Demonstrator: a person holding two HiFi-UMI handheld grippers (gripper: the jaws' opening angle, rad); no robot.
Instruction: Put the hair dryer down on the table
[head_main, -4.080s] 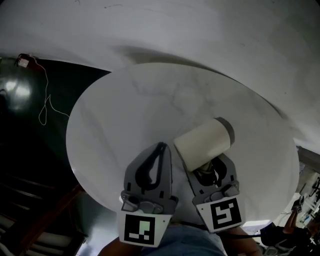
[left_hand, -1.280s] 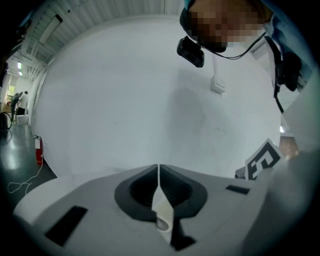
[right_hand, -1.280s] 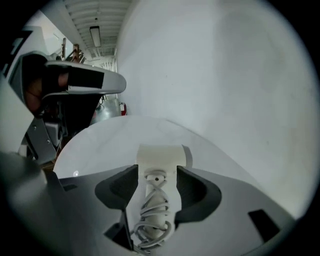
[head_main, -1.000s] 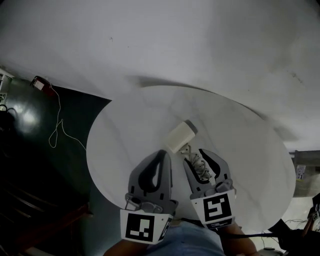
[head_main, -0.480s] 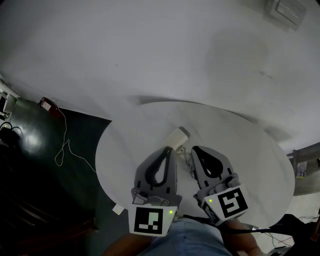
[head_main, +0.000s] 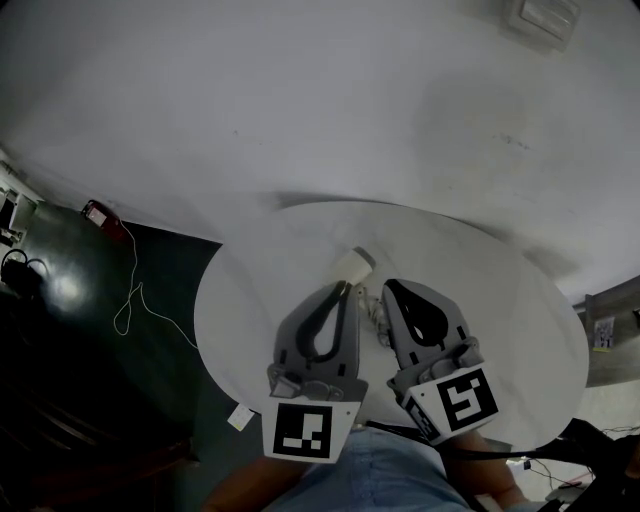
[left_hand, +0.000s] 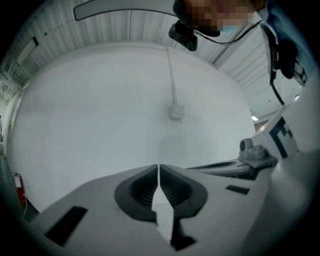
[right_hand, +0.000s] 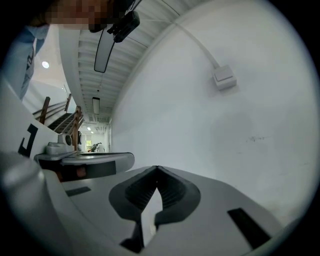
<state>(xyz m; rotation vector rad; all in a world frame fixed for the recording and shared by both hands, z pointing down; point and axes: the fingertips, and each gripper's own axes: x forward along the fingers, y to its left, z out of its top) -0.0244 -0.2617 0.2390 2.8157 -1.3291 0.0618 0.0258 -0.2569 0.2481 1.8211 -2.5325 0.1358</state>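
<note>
Lying on the table (head_main: 500, 300) just ahead of the clenched, empty left tongs (head_main: 342, 289) and right tongs (head_main: 389, 286), the hair dryer (head_main: 355, 266) looks light, rigid, smooth; its dimly seen handle probably grips best.

We see a round white tabletop (head_main: 500, 310) beneath the fingers (head_main: 333, 305), set against a plain white wall (head_main: 300, 100) beyond them, with a small wall box (head_main: 545, 20) far up to their right. Left of them a dark glossy floor (head_main: 60, 370) catches a glare, and a thin white cord (head_main: 137, 285) trails across it.
</note>
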